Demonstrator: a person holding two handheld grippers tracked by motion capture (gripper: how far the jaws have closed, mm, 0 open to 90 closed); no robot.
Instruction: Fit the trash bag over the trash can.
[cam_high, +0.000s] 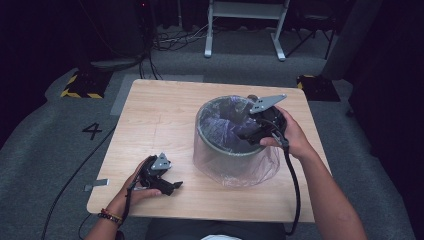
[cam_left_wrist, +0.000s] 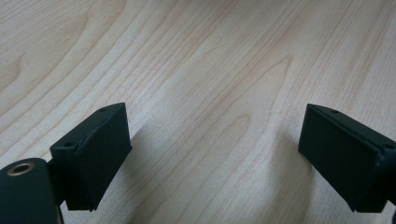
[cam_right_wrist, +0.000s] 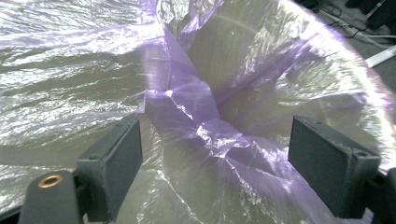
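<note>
From up high I can't see the right gripper (cam_high: 252, 131) tips, sunk in the purple bag (cam_high: 225, 120) past the bin (cam_high: 220, 150) rim, and the bin's floor stays hidden below them.

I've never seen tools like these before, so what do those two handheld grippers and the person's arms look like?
Each is a black handheld device. The left gripper and right gripper both carry a grey three-cornered plate on top and end in two flat, rectangular black jaws with small screw holes. A black cable trails from each toward the person. The forearms are bare of sleeves; the left wrist wears beaded bracelets.
</note>
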